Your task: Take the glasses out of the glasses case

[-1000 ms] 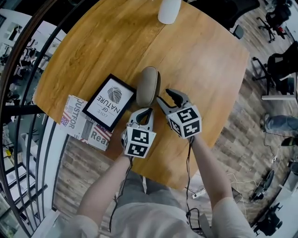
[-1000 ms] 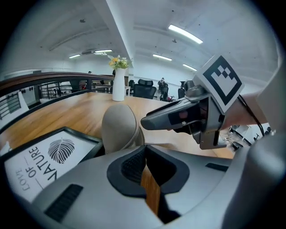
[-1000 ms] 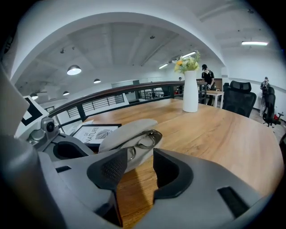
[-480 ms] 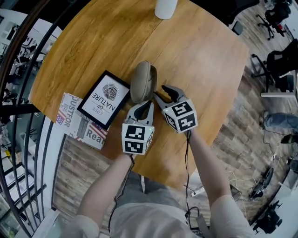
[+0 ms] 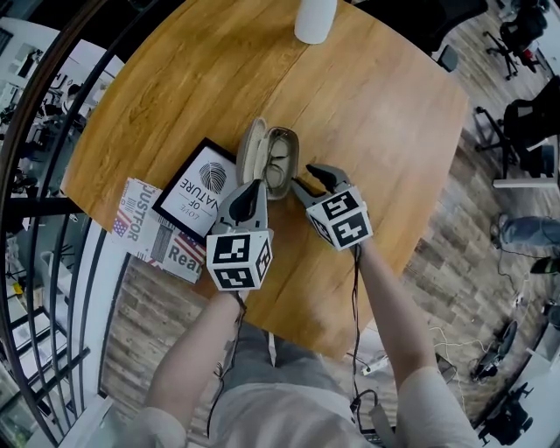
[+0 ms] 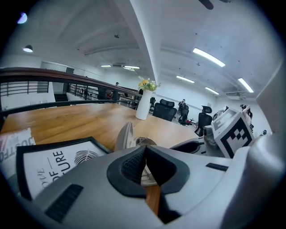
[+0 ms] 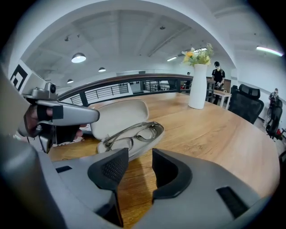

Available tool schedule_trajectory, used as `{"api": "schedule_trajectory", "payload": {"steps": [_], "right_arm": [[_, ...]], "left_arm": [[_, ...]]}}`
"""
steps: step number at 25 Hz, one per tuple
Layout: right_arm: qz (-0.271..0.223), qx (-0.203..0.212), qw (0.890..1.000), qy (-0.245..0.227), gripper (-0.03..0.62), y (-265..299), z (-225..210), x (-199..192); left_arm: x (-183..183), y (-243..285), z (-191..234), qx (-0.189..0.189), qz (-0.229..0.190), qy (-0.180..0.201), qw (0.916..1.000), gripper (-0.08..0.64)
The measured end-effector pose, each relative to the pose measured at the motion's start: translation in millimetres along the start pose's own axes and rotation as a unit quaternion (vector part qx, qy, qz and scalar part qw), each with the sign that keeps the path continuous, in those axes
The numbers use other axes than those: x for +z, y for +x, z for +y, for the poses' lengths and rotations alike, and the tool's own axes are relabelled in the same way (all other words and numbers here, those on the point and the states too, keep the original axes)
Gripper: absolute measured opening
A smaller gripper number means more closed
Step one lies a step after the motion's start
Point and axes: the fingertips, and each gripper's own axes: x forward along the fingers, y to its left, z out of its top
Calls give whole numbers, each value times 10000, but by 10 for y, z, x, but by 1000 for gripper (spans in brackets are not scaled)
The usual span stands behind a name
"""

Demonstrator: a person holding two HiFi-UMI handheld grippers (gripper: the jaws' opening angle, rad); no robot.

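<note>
The beige glasses case (image 5: 255,147) lies open on the round wooden table (image 5: 376,114), its lid standing up on the left side. Thin-framed glasses (image 5: 279,164) rest in the lower half (image 7: 134,150); the right gripper view shows them folded (image 7: 132,134). My left gripper (image 5: 254,187) is shut just in front of the lid's near end, nothing visible between its pads (image 6: 134,165). My right gripper (image 5: 307,178) is open beside the case's near right end. Its jaws have just been closing a little, and only bare table shows between them (image 7: 139,157).
A black-framed print (image 5: 199,188) lies left of the case, overlapping a newspaper (image 5: 147,229) at the table's edge. A white vase (image 5: 315,17) stands at the far side. The near table edge runs just behind both grippers.
The case was shut and now stands open with the glasses showing. My left gripper has moved left and up along the lid. The right gripper has hardly shifted.
</note>
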Motion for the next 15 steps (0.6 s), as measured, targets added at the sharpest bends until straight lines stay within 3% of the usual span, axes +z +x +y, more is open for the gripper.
{"api": "schedule_trajectory", "payload": {"steps": [4, 10, 15], "right_arm": [[115, -5, 9999, -98, 190, 10, 2, -6], [264, -104, 9983, -502, 190, 34, 32, 34], [150, -104, 9991, -370, 192, -49, 39, 158]], "left_arm": [[-117, -36, 208, 213, 200, -135, 9995, 17], [-236, -17, 206, 106, 310, -94, 9994, 15], [-220, -4, 189, 40, 259, -96, 9996, 16]]}}
